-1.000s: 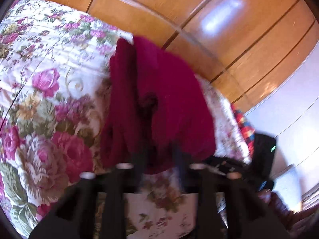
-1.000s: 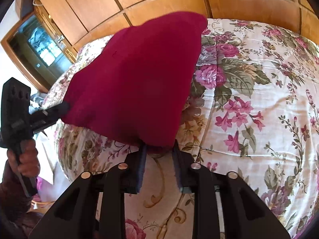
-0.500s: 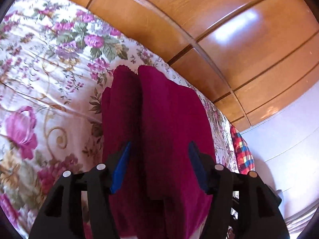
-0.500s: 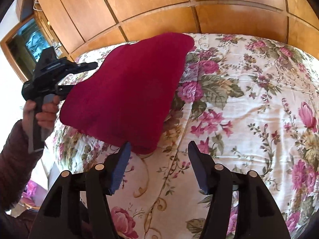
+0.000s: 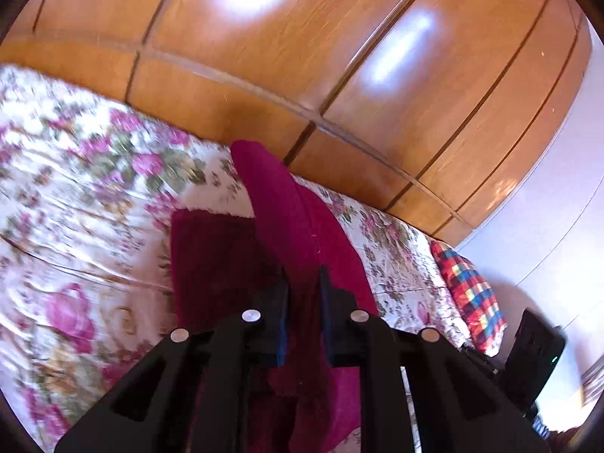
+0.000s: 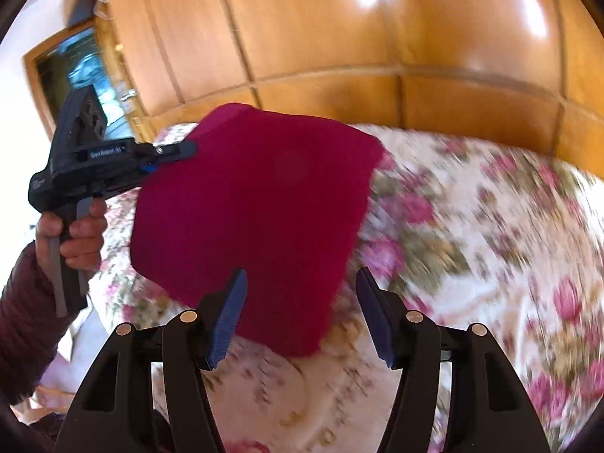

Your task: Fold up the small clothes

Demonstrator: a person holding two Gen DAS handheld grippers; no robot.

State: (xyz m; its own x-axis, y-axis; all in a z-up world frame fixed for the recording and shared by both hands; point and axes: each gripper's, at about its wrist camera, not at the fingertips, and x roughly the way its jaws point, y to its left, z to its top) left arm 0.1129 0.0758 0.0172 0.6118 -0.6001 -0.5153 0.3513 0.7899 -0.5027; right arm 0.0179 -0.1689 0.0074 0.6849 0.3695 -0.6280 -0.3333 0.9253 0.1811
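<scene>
Left wrist view: left gripper (image 5: 304, 302) has jaws drawn close, clamped on a fold of the cloth (image 5: 298, 219). Cloth is dark red, knit-looking; one ridge of it rises from between the fingers toward the wood panels (image 5: 339, 56). A darker layer (image 5: 211, 260) lies flat on the floral bedspread (image 5: 75, 204) to the left of the ridge. Checked pillow (image 5: 468, 294) at the bed's right edge. View is motion-blurred.

Right wrist view: right gripper (image 6: 302, 313) has jaws wide apart, holding nothing; blue pads (image 6: 226, 317) flank the cloth's (image 6: 256, 219) near corner, contact not clear. Cloth hangs as a flat, roughly square panel above the bedspread (image 6: 490, 249), lifted at its far-left corner by the left gripper (image 6: 177, 151), which a hand (image 6: 75, 234) in a dark sleeve (image 6: 26, 321) grips by the handle. Bedspread blurred.
</scene>
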